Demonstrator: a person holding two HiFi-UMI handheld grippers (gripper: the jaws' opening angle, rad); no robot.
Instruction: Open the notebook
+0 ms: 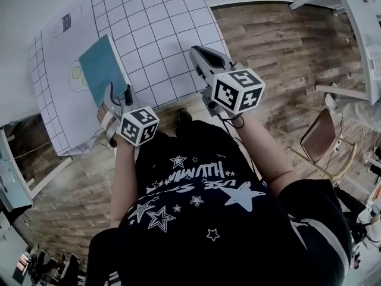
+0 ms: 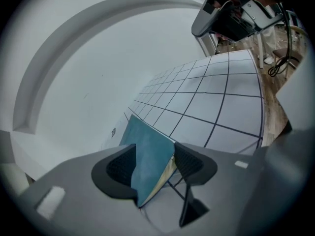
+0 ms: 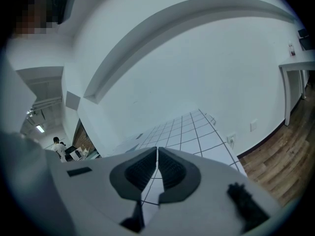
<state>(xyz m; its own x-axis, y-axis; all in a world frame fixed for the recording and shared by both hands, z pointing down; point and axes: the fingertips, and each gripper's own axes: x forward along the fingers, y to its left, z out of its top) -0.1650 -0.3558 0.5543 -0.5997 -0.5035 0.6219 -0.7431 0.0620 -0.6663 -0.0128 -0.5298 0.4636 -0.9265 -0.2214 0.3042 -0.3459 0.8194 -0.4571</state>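
Observation:
A teal notebook (image 1: 101, 67) lies closed on the white gridded table (image 1: 161, 28), at its left half. My left gripper (image 1: 118, 94) is at the notebook's near edge. In the left gripper view the notebook's (image 2: 147, 151) near corner reaches in between the wide-apart jaws of that gripper (image 2: 153, 161), and cream page edges show under the cover. I see no pad pressing on it. My right gripper (image 1: 200, 53) hovers over the table's near right part, away from the notebook. Its jaws (image 3: 157, 168) stand nearly together with nothing between them.
A white printed sheet (image 1: 65, 46) lies under the notebook's far left side. Wooden floor surrounds the table. A brown chair (image 1: 321, 137) and a white desk (image 1: 363, 28) stand to the right. The right gripper (image 2: 226, 18) shows high in the left gripper view.

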